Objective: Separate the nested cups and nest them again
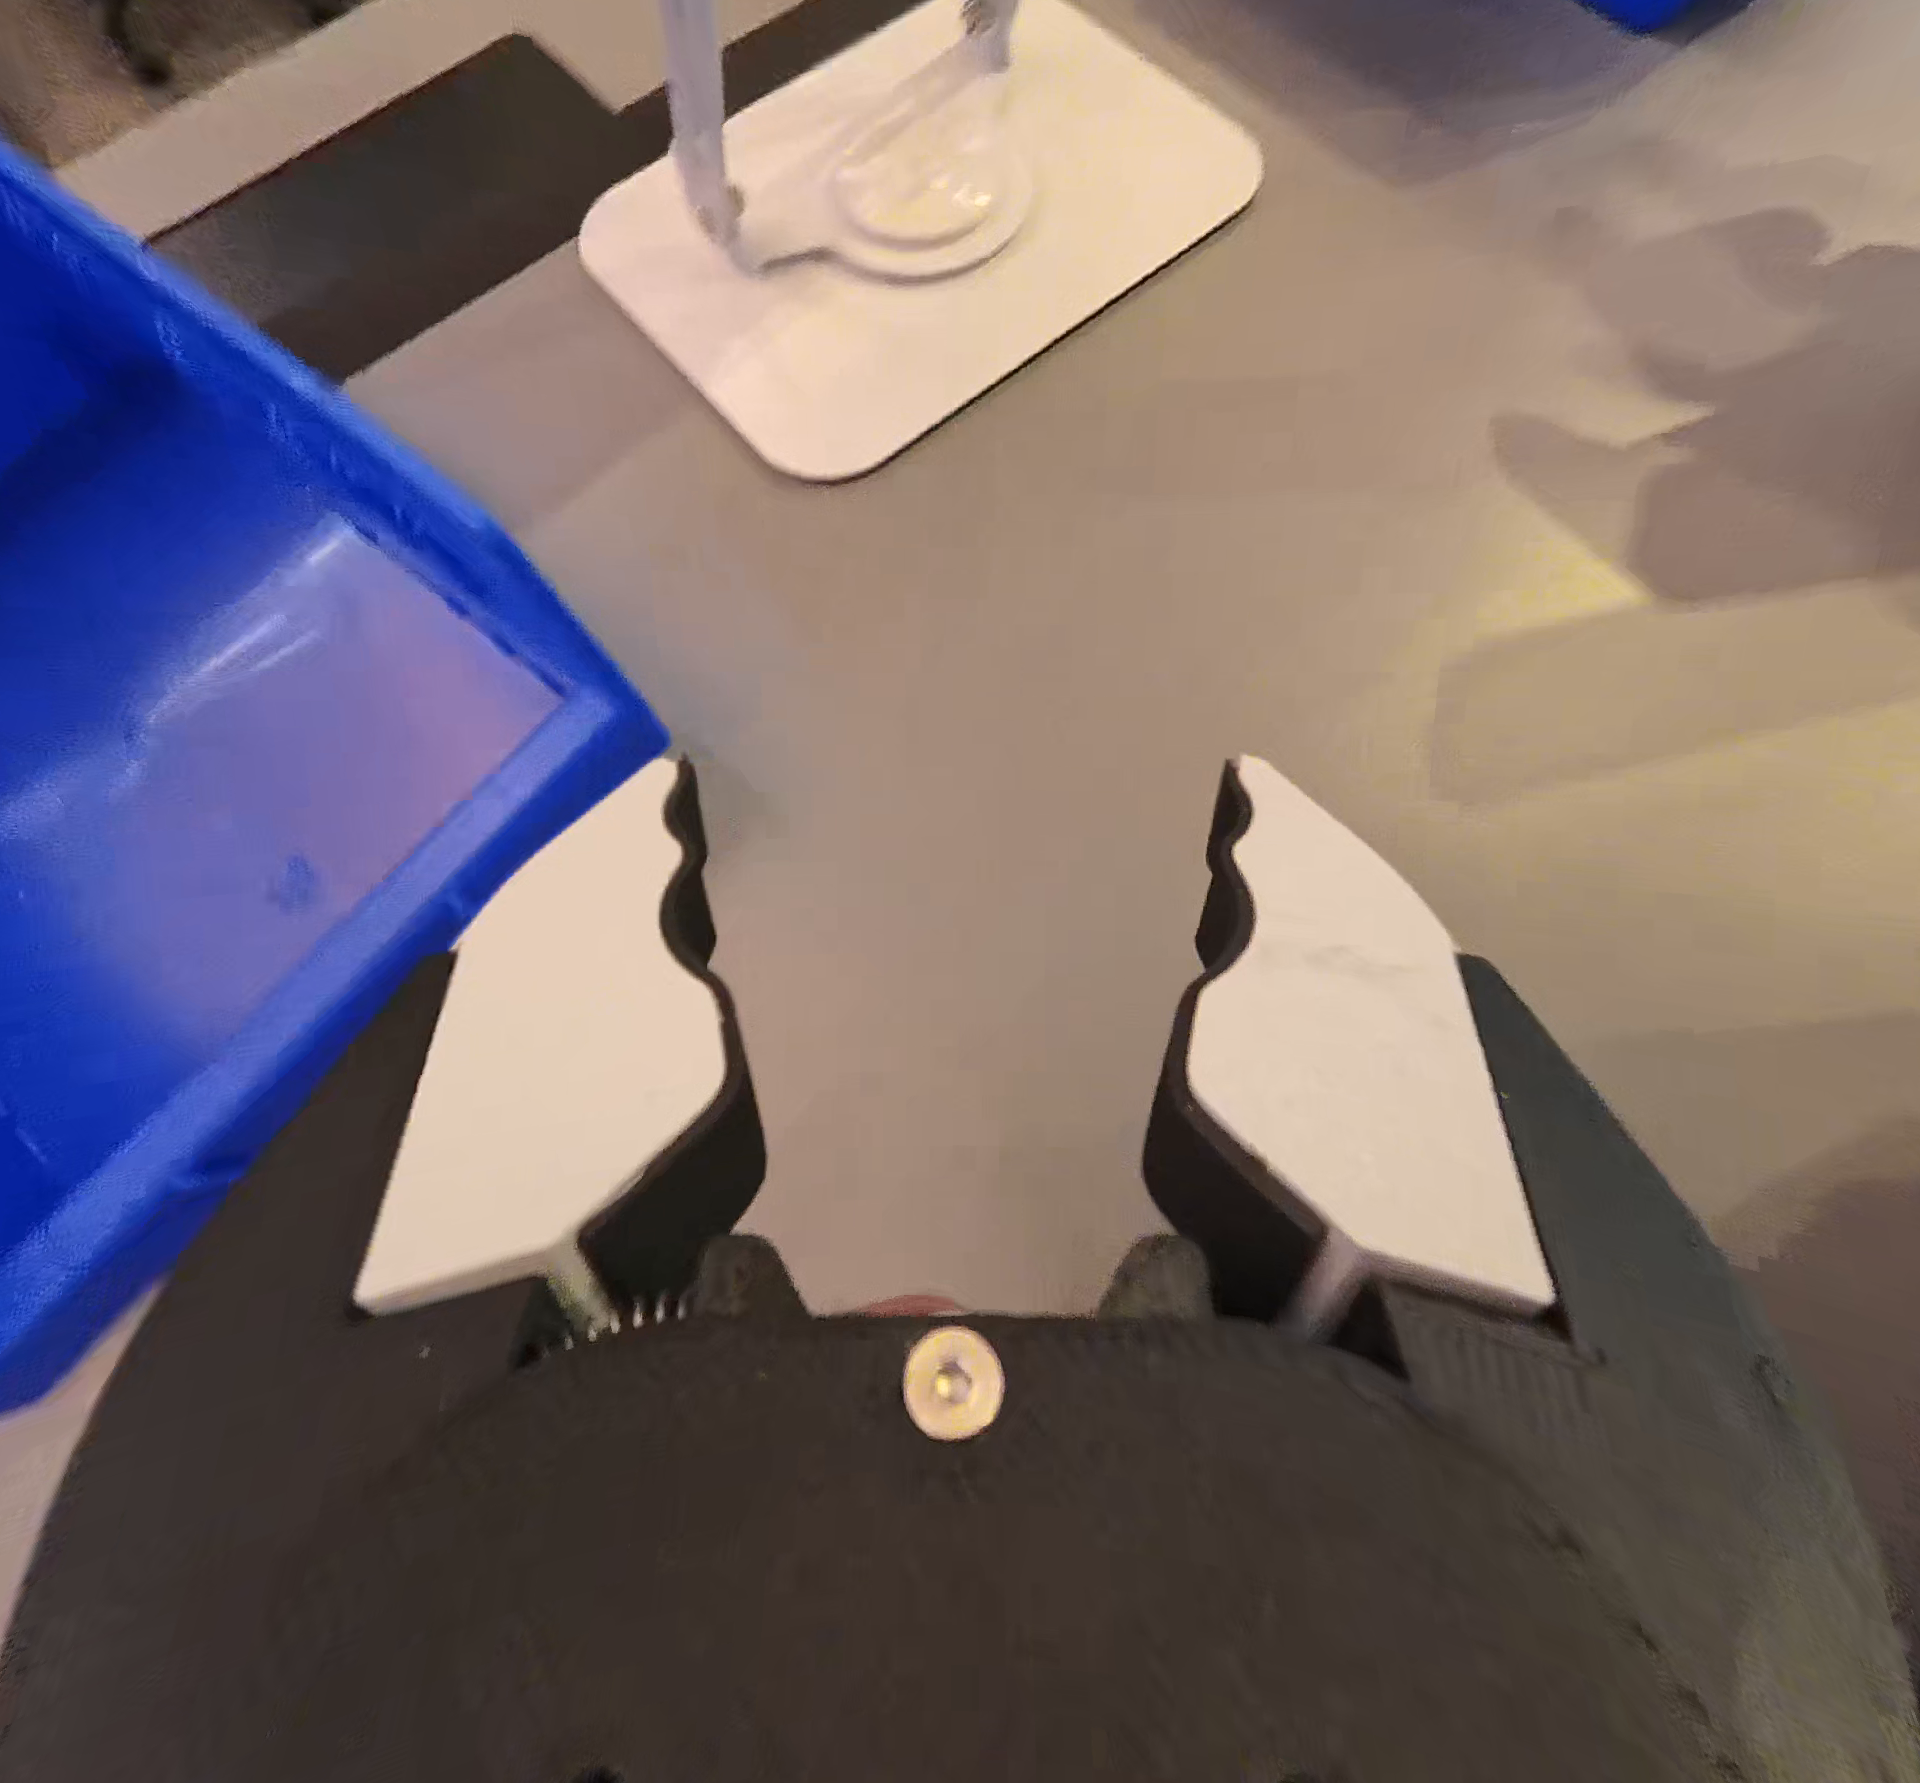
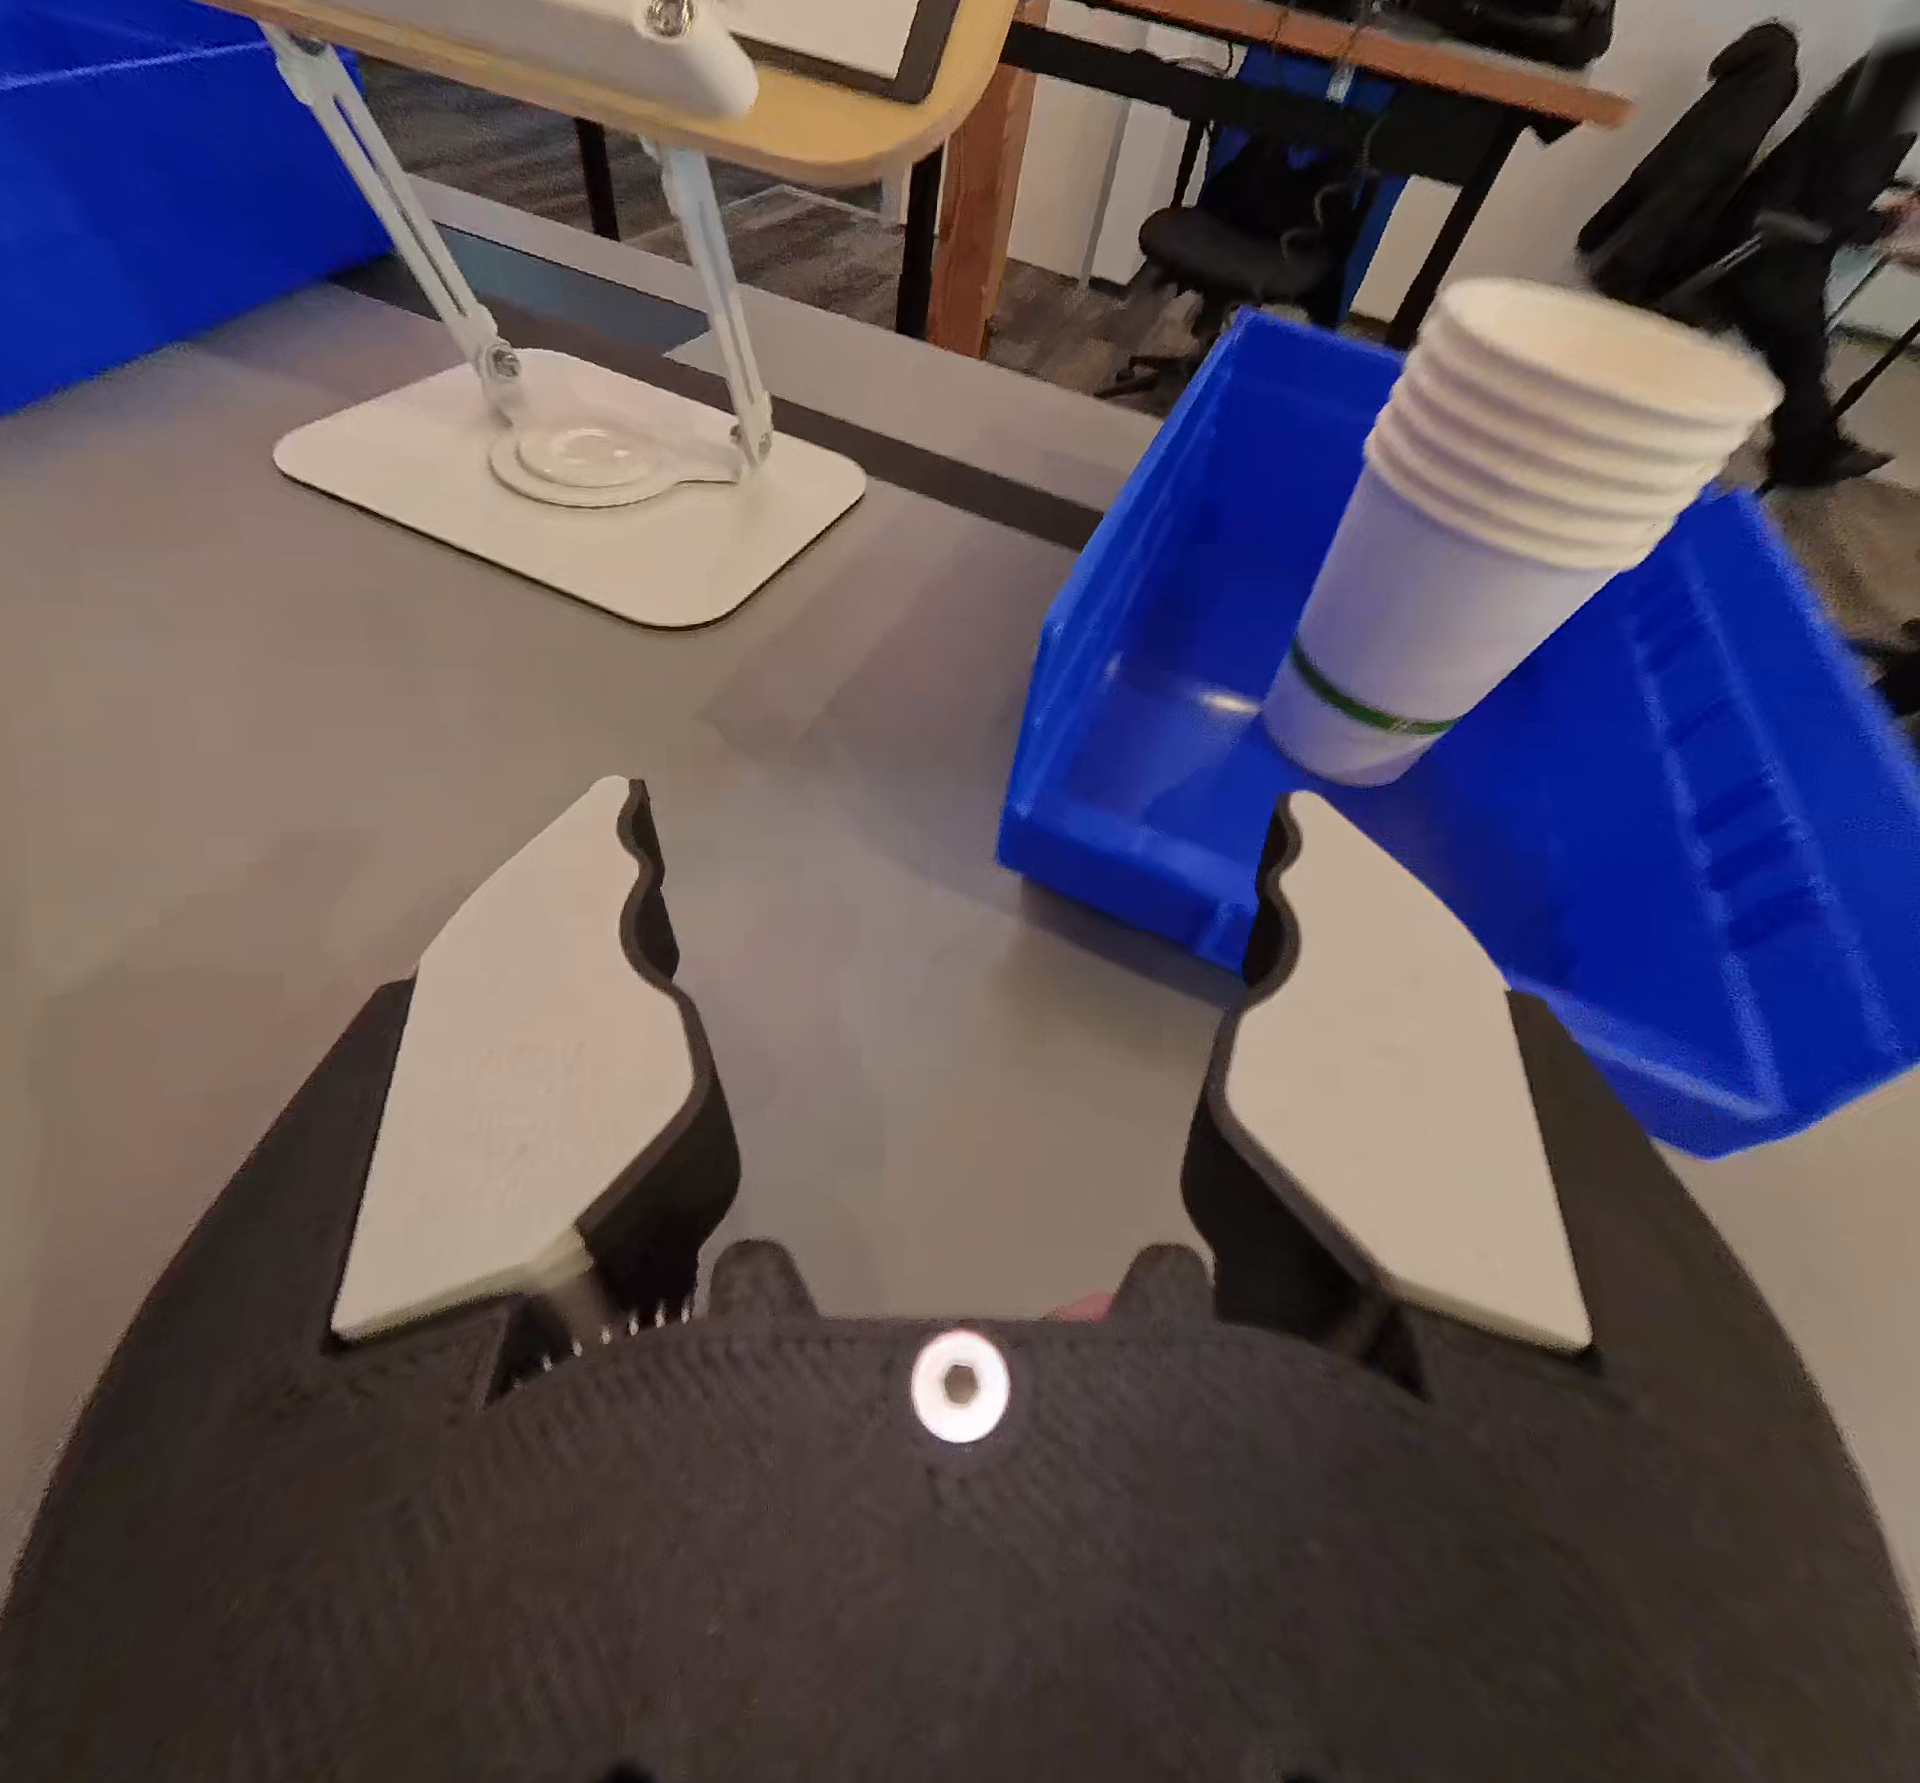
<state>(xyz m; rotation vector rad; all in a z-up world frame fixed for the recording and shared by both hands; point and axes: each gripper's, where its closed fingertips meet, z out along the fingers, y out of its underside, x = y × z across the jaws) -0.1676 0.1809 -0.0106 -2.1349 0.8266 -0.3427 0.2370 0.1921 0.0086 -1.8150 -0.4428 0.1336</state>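
Fingers spread on both the left gripper and right gripper, nothing held; the paper cups look light, crushable — grip mid-wall gently.

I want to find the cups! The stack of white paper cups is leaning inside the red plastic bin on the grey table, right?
Almost. The stack of white paper cups does lean inside a plastic bin on the grey table, but the right wrist view shows the bin is blue, not red.
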